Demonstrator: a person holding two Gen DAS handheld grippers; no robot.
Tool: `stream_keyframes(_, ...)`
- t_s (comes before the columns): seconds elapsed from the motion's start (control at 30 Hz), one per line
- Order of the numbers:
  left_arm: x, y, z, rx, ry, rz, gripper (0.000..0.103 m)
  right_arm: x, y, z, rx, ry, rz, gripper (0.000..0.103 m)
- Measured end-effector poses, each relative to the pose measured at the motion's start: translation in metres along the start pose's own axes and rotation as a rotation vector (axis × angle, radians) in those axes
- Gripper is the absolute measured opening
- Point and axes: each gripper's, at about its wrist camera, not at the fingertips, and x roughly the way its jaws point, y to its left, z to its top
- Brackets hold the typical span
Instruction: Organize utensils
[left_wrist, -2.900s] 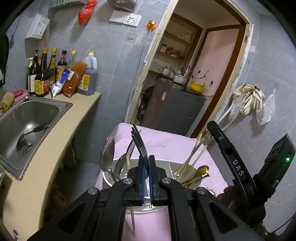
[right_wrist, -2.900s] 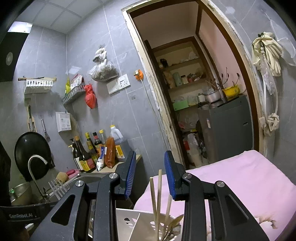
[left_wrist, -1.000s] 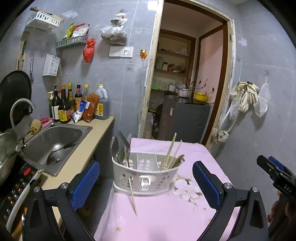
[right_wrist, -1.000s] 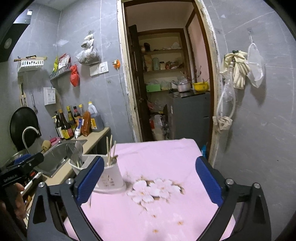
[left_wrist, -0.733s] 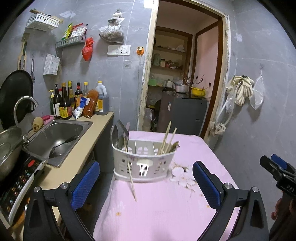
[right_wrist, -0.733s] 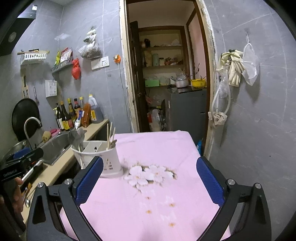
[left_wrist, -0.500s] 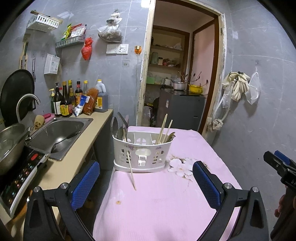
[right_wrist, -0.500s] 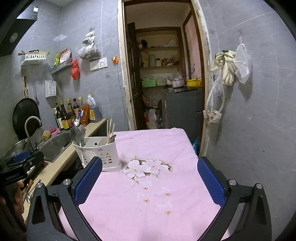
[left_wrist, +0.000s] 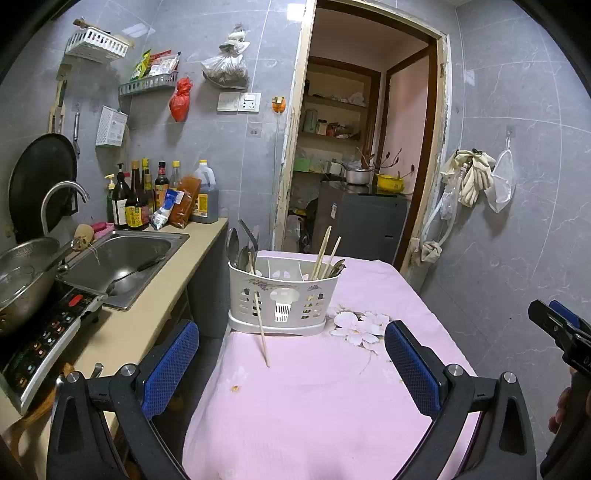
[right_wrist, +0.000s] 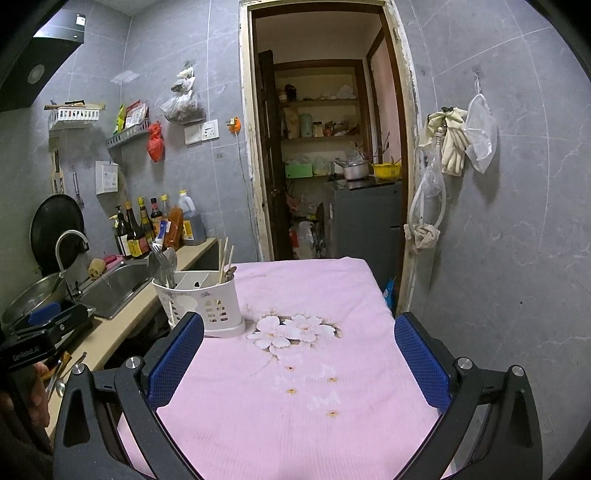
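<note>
Left gripper (left_wrist: 291, 363): jaws spread wide, nothing between the blue pads (left_wrist: 168, 367); it hangs above the near part of the table, facing the caddy.
Right gripper (right_wrist: 299, 356): also spread wide and holding nothing, over the near middle of the table; the flower print lies between its fingers in the right wrist view.
Table (left_wrist: 314, 406): covered in a pink cloth with a white flower print (left_wrist: 356, 326) just right of the caddy.
Counter (left_wrist: 147, 306): beige, running along the table's left side, with a steel sink (left_wrist: 122, 264) set into it and a row of bottles (left_wrist: 159, 195) at the wall.
Cooktop (left_wrist: 40, 339): at the near end of the counter, a metal bowl (left_wrist: 22, 277) standing on it.
Utensil caddy (left_wrist: 282, 299): white, perforated, divided into compartments, standing upright at the far left part of the table.
Spoons and forks (left_wrist: 242, 243): standing handle-down in the caddy's left compartment.
Chopsticks (left_wrist: 325, 251): two upright, leaning slightly, in the caddy's right compartment, with a spoon bowl beside them.
Loose chopstick (left_wrist: 260, 321): outside the caddy, leaning against its front wall, top end at the rim and lower tip resting on the cloth in front.
</note>
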Motion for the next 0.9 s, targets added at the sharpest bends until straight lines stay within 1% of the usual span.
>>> stream_keyframes(0.9, -0.0006, -0.0030, 0.0018, 0.002, 0.010, -0.002, 0.101, 0.0062, 0.0007, 0.0014, -0.003, 0.015, 0.003, 0.101)
